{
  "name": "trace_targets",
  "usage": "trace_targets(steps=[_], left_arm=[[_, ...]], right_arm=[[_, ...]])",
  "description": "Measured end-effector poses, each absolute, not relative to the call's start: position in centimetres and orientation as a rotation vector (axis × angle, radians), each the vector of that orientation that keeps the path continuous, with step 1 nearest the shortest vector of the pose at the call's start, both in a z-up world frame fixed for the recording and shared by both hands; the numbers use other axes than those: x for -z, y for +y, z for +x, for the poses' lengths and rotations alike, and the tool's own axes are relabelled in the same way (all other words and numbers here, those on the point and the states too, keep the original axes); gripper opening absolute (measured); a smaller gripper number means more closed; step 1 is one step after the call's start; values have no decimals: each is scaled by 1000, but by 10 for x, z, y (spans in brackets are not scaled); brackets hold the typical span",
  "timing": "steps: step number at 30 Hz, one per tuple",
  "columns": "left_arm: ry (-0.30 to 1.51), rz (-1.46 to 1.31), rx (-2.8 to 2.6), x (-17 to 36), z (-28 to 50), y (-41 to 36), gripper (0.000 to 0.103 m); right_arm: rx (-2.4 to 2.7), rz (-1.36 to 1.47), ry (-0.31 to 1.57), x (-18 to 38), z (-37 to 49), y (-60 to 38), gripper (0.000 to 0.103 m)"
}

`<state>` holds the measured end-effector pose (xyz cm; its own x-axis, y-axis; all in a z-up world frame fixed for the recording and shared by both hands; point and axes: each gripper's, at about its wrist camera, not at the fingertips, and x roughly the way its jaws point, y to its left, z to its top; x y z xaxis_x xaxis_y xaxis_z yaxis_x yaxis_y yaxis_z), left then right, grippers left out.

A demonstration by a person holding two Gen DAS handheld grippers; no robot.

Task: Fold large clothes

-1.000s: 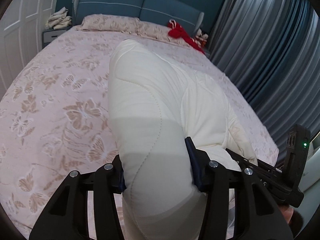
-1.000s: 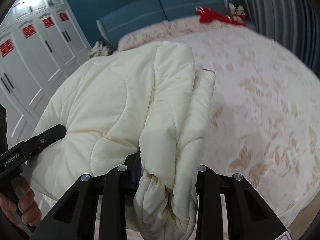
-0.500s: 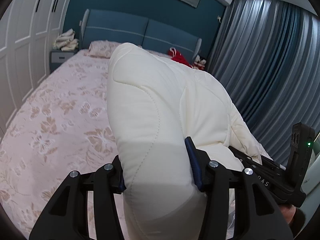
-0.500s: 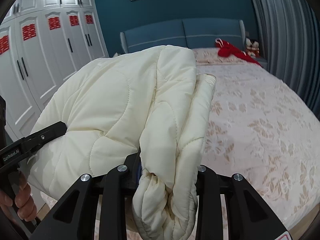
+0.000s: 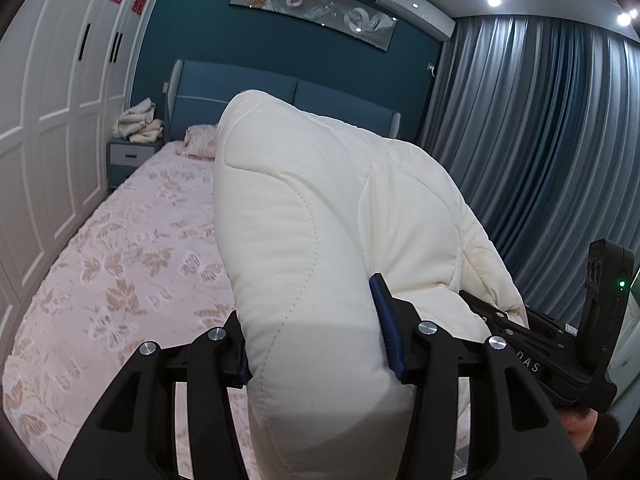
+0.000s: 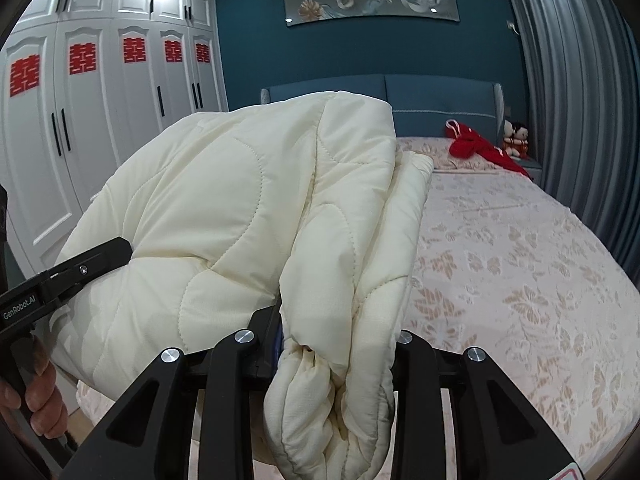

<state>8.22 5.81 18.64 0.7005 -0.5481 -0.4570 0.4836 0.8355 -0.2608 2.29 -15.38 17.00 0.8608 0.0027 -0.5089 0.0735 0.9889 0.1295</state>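
A cream quilted padded coat [image 5: 320, 216] hangs bunched between both grippers, held up above the foot of the bed. My left gripper [image 5: 316, 340] is shut on one thick fold of it. My right gripper [image 6: 336, 344] is shut on another fold with a gathered cuff, and the coat [image 6: 224, 216] fills the left of that view. The right gripper also shows at the right edge of the left wrist view [image 5: 560, 344]. The left gripper shows at the left edge of the right wrist view [image 6: 60, 280].
The bed [image 6: 520, 280] has a pink floral cover. A red garment [image 6: 476, 148] and small dolls [image 6: 516, 136] lie by the blue headboard. White wardrobes [image 6: 80, 120] stand on the left, grey curtains [image 5: 540, 140] on the right. A nightstand with folded cloths [image 5: 136, 128] stands by the bed.
Both grippers have risen and tilted up with the coat; the views now show the wall and ceiling instead of looking down on the bed. The grips are unchanged.
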Motion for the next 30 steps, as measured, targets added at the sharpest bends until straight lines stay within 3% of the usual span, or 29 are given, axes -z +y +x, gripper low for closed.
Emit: trace_targets(steps=[12,30], left_arm=[[493,-120,582,-173,113,88,48],[567,-156,613,-82,193,94,49]], right_arm=[[5,99,521,-157,62,-127,30],[38,70,608,-77,134,-117,30]])
